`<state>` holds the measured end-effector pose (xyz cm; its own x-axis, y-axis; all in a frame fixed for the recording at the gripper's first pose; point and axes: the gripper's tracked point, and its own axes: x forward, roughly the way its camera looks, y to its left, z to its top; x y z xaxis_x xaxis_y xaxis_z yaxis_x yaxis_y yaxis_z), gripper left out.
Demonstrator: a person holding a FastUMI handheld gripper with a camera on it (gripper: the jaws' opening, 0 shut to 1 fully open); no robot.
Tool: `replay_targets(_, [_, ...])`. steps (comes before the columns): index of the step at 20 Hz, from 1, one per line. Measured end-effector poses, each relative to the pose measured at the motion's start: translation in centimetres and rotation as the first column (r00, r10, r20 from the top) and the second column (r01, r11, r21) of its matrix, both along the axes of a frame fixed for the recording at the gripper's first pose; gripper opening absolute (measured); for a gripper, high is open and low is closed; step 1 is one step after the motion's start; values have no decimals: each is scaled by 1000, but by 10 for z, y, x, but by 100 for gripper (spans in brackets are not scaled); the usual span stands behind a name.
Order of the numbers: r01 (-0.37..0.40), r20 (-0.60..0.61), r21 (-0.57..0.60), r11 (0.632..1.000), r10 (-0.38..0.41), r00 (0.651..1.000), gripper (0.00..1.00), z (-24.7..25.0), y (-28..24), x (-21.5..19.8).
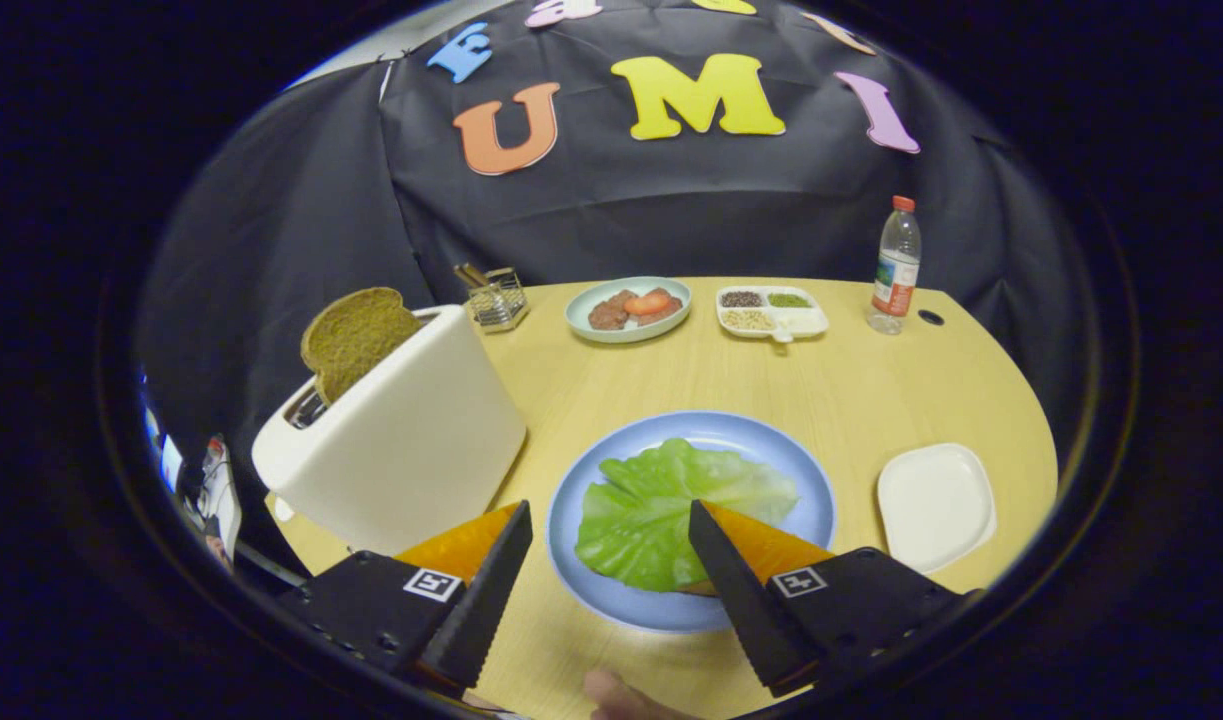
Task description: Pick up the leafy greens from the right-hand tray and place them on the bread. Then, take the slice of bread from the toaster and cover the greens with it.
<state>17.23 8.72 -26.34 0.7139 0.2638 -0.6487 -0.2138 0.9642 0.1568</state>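
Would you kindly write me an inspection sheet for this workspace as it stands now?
Surface: wooden table, curved far edge.
Job's things: leafy greens lie on the blue plate, covering the bread; a bread slice stands up out of the toaster; the white tray right of the plate holds nothing.
Clutter: plate of food, divided dish, bottle, wire rack along the far edge.
Gripper: gripper open, fingers either side of the greens' near part, gripping nothing.
Cables: nothing seen.
Surroundings: black cloth wall.
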Motion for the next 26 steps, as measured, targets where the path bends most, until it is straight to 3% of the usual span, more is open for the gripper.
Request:
replay_targets(7, [-16,58,25,1000,14,998,96,65,35,-10])
replay_targets(17, [-134,137,32,990,129,982,96,126,152,-1])
replay_targets(26, [110,151,-79,991,-97,984,93,79,171,48])
